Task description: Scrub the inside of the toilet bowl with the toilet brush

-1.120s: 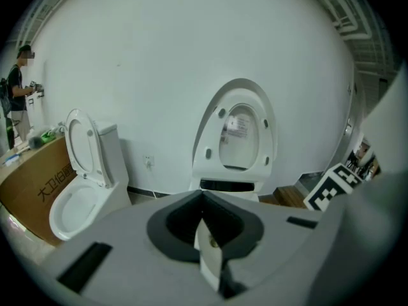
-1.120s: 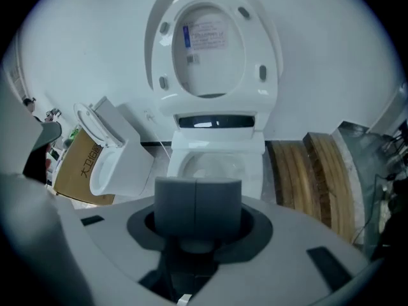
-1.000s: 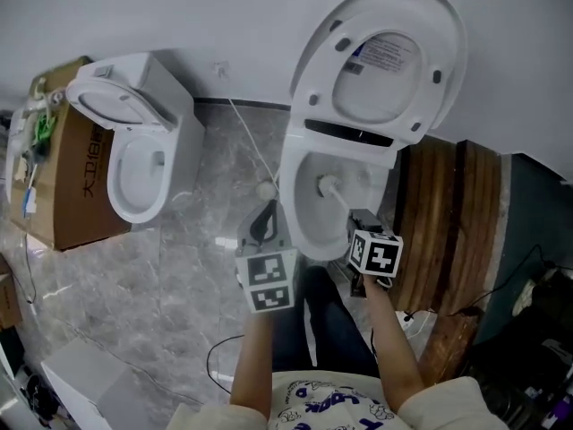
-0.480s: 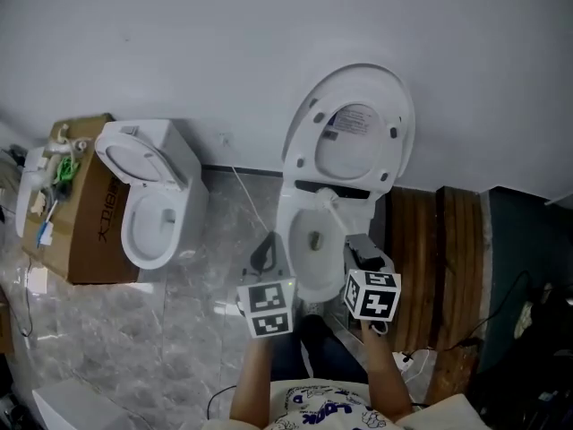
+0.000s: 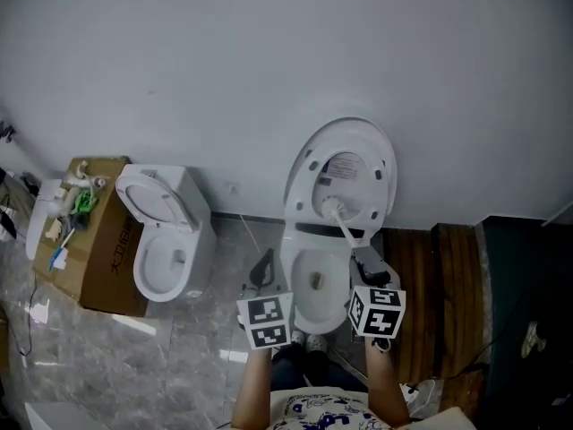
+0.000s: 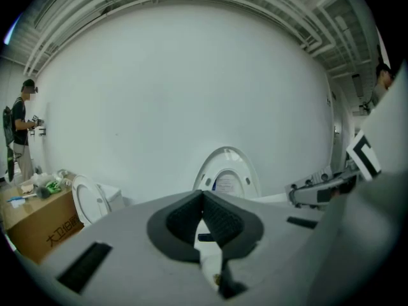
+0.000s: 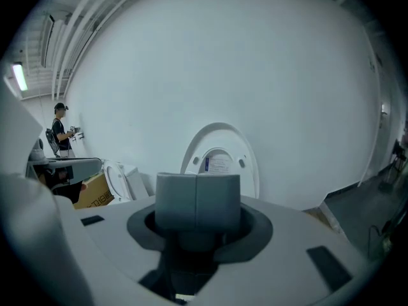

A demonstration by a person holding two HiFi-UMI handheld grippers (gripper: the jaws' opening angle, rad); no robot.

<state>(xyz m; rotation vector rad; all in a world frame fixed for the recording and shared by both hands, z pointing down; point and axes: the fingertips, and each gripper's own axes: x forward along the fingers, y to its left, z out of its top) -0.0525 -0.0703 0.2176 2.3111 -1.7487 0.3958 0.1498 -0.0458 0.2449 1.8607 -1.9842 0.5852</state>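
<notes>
Up-left of the right claw [image 5: 365,262], seemingly clamped on its handle, the toilet brush [image 5: 338,216] slants above the toilet bowl [image 5: 294,290]; left claw [image 5: 264,265] closed, empty.

Soft, even overhead light fills the room; a ceiling tube [image 7: 19,76] glows at the right gripper view's left edge. The white wall [image 5: 269,61] reads flat grey, the marble floor [image 5: 179,348] faintly shiny. The head view is sharp, the toilet brush [image 5: 347,228] crisp. Both gripper views bulge, black-cornered, with the left claw [image 6: 203,196] and right claw [image 7: 197,180] soft up close
</notes>
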